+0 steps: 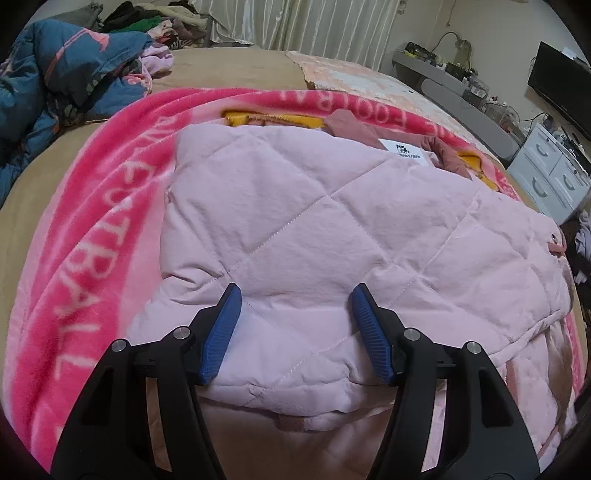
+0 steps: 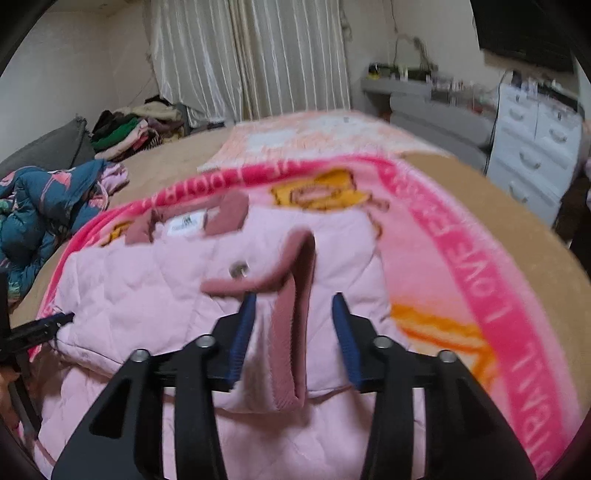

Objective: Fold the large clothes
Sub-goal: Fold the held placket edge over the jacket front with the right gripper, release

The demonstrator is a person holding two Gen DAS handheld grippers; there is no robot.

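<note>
A pale pink quilted jacket [image 1: 314, 221] lies partly folded on a bright pink football blanket [image 1: 92, 229] on the bed. Its dusty-rose collar and white label [image 1: 404, 149] lie at the far end. My left gripper [image 1: 295, 295] is open just over the jacket's near folded edge, holding nothing. In the right wrist view the jacket [image 2: 147, 295] shows with a rose ribbed cuff [image 2: 291, 325] between the open jaws of my right gripper [image 2: 293, 301]. The jaws do not close on it. The left gripper's black tip [image 2: 44, 325] shows at the jacket's left edge.
A blue patterned duvet [image 1: 55, 81] is heaped at the bed's left. A clothes pile [image 1: 155, 18] sits at the far end by the curtains. A peach blanket [image 1: 351, 74] lies beyond. White drawers [image 1: 546, 173], a grey desk and a dark screen stand right of the bed.
</note>
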